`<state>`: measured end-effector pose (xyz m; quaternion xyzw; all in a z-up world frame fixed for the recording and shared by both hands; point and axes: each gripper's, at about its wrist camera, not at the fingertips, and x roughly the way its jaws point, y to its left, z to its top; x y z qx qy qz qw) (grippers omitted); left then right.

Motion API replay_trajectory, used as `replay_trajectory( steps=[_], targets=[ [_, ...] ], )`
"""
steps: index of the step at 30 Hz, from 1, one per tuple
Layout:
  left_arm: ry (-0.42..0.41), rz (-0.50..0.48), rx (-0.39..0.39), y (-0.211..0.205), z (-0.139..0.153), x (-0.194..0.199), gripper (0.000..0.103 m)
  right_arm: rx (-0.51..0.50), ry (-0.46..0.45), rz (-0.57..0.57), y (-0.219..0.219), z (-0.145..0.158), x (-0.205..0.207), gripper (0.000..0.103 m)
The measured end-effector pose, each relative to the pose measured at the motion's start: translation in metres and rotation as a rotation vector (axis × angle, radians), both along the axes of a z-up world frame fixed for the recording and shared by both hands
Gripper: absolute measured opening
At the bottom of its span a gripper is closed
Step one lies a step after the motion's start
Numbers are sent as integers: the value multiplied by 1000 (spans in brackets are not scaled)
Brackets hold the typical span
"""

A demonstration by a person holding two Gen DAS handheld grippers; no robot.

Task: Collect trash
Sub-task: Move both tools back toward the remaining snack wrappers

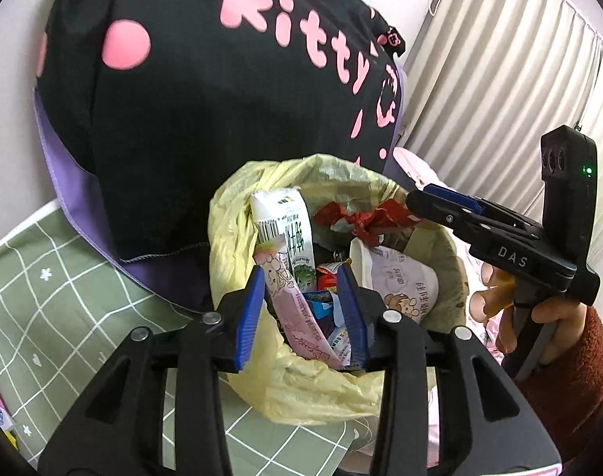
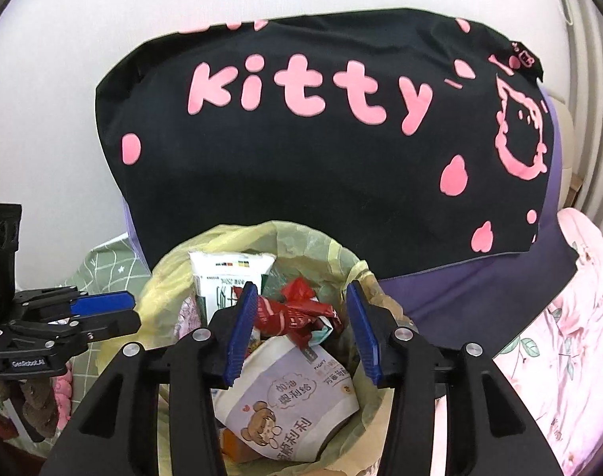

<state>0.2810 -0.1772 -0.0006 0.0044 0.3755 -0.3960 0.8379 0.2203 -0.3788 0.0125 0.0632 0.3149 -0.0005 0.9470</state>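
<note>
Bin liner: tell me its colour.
Pale yellow bin liner, clearest in the left wrist view.

I cannot see the bin [image 1: 456, 277] wall; the yellow liner [image 1: 230, 238] covers it. Lower trash is buried under the paper cup [image 2: 293, 404]. Frame edges crop the pink bedding [image 2: 579, 337].

One trash bag [image 1: 238, 214]; one pillow [image 2: 321, 158]; one paper cup [image 2: 293, 400]; one red wrapper [image 2: 297, 309].

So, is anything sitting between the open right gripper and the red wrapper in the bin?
Nothing visible blocks it. The right gripper hangs open above the yellow-lined bin, and the red wrapper lies on top of the pile between its jaws, with the paper cup just below.
</note>
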Motion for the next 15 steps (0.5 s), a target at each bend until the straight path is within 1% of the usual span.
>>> replay_trajectory(
  steps=[3, 7, 9, 11, 13, 15],
  targets=[
    [-25, 20, -10, 12, 9, -5, 36, 11, -27, 12, 7, 9, -3, 44],
    [-58, 72, -29, 38, 21, -11, 37, 15, -74, 53, 28, 26, -3, 44],
    [-82, 125, -28, 58, 25, -14, 38, 19, -91, 86, 43, 33, -1, 44],
    [-103, 192, -9, 83, 25, -18, 38, 19, -104, 132, 63, 39, 3, 45],
    [-115, 267, 18, 111, 21, -20, 39, 14, -111, 173, 82, 38, 6, 52],
    [-104, 352, 36, 148, 13, -24, 40, 18, -114, 228, 103, 36, 8, 52]
  ],
)
